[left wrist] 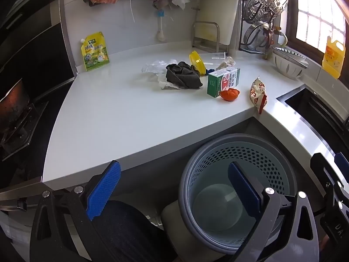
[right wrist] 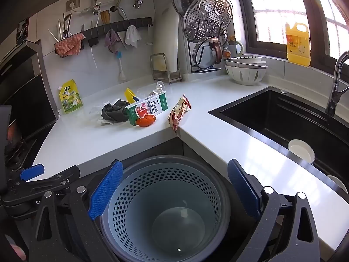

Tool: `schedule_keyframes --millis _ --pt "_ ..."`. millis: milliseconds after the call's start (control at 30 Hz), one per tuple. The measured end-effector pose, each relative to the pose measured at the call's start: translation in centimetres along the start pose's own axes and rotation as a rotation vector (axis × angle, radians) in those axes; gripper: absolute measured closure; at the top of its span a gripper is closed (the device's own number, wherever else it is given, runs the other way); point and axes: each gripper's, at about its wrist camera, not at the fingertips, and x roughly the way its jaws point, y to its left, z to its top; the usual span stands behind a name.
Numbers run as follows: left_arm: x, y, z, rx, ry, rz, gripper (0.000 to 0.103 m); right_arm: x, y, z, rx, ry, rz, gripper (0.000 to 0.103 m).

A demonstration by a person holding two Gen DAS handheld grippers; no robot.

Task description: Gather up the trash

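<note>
Trash lies on the white counter [left wrist: 113, 118]: a green and white carton [left wrist: 221, 80] [right wrist: 147, 108], an orange wrapper [left wrist: 229, 94] [right wrist: 146, 121], a red and white snack bag [left wrist: 258, 92] [right wrist: 180, 112] at the counter's inner corner, a dark crumpled cloth [left wrist: 183, 75] [right wrist: 115, 111], clear plastic [left wrist: 156, 66] and a yellow lid [left wrist: 197, 62] [right wrist: 129, 95]. A grey perforated bin [left wrist: 235, 187] [right wrist: 165, 205] stands on the floor below, empty. My left gripper [left wrist: 174, 187] is open and empty beside the bin. My right gripper [right wrist: 174, 190] is open and empty above the bin.
A yellow refill pouch [left wrist: 94, 51] [right wrist: 70, 97] leans on the back wall. A black sink [right wrist: 288, 118] with bowls is at the right, a colander [right wrist: 246, 71] and pot-lid rack [right wrist: 207, 28] behind. A stove [left wrist: 15, 113] is at the left.
</note>
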Motion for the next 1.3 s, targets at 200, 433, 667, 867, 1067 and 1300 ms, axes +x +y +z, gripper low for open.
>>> schedule_keyframes --millis 200,433,667,867,1067,1300 --pt "0.07 0.1 0.12 -0.004 -0.002 0.003 0.006 0.01 -0.01 -0.01 -0.001 0.001 -0.001 0.011" --pt "-0.36 0.35 0.29 -0.009 -0.009 0.009 0.006 -0.03 0.01 -0.02 0.0 0.001 0.0 0.011" --pt "-0.34 0.68 0.22 -0.007 -0.025 0.014 0.006 -0.07 0.0 -0.06 0.001 0.002 -0.001 0.011" --pt "-0.34 0.83 0.2 -0.007 -0.026 0.013 0.006 -0.17 -0.09 -0.1 0.002 -0.002 0.002 0.011" --pt "-0.41 0.74 0.24 -0.006 -0.027 0.015 0.006 -0.19 -0.01 0.0 0.002 -0.004 0.003 0.011" --pt "-0.59 0.58 0.19 -0.006 -0.029 0.017 0.006 -0.18 0.01 0.02 0.003 -0.004 0.003 0.011"
